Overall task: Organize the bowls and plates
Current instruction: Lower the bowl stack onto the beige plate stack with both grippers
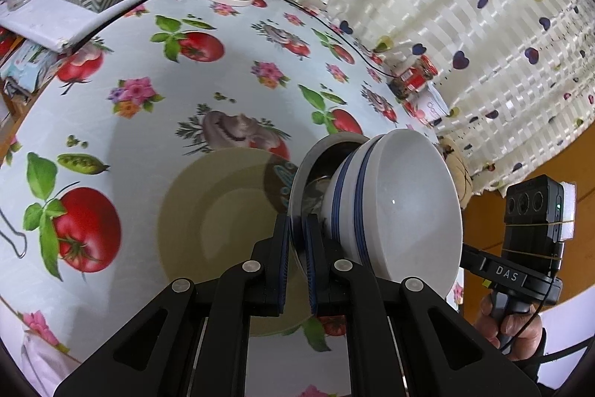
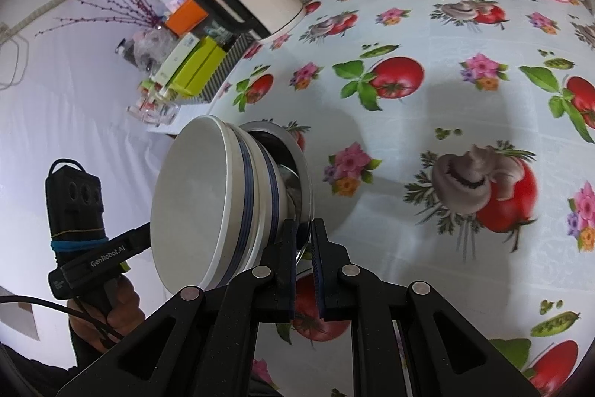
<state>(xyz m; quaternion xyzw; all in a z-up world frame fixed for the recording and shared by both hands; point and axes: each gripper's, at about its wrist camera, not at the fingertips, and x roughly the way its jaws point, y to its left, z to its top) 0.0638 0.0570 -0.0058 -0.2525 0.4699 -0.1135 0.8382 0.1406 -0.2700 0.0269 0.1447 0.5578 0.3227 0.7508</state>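
while both grippers carry a stack above the desk, the task looks partly done. the left gripper and right gripper are each clamped on the rim of a metal plate, one on either side. two blue-striped bowls sit nested on that plate, so the stacking appears complete. a beige plate lies on the desk below the load; judged remaining: setting the stack down, likely onto it.
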